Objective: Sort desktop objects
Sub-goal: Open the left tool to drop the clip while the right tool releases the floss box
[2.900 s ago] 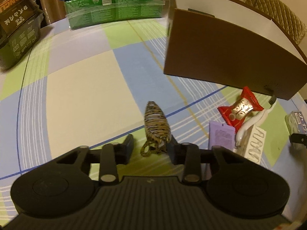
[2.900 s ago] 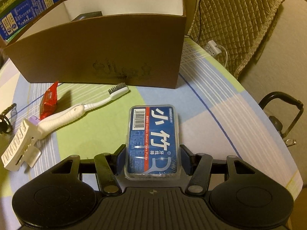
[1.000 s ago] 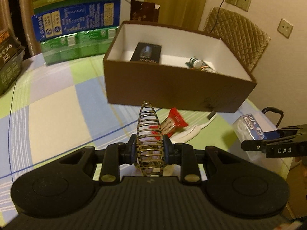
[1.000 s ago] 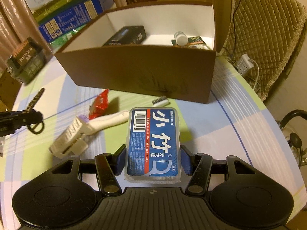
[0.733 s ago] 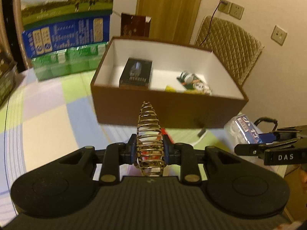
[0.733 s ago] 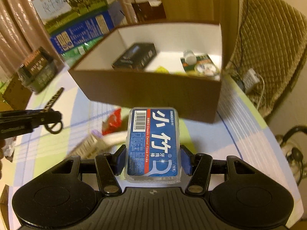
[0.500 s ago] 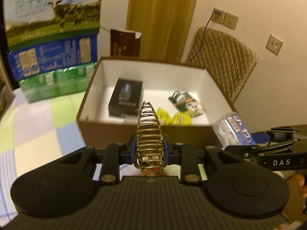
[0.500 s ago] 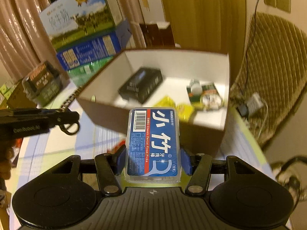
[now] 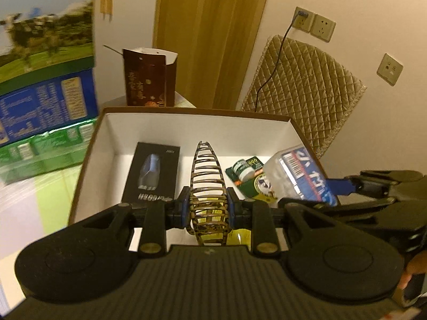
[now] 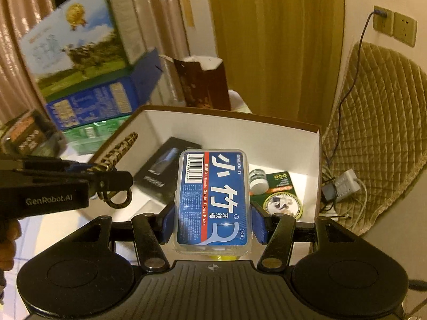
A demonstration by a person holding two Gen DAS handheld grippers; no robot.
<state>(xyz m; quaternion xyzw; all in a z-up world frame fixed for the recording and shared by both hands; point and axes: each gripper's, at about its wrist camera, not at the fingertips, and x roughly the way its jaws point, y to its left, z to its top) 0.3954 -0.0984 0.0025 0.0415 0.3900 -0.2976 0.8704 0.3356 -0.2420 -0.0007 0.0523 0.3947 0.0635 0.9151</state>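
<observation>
a: brown cardboard box [image 9: 88, 157], white inside, sits open below both grippers. in it lie a black carton [image 9: 152, 173], a small green-lidded jar [image 9: 241, 169] on a green card, and something yellow, mostly hidden.

b: what does each gripper hold?

a: left gripper [image 9: 208, 208] has its blue pads clamped on a leopard-print hair clip [image 9: 206, 176], pointing away over the box. right gripper [image 10: 213, 222] is clamped on a clear floss pick case [image 10: 213, 200] with a blue label, also over the box.

b: anything around them?

a: stacked milk cartons [image 10: 88, 61] and a dark brown gift box [image 9: 148, 77] stand behind; a quilted chair [image 9: 301, 88] is by the wall. nothing lies between the held things and the box opening.

b: what changed?

a: a second ago both items hung short of the box's near wall, over the checked tablecloth; now they are past it, above the interior. grips unchanged.
</observation>
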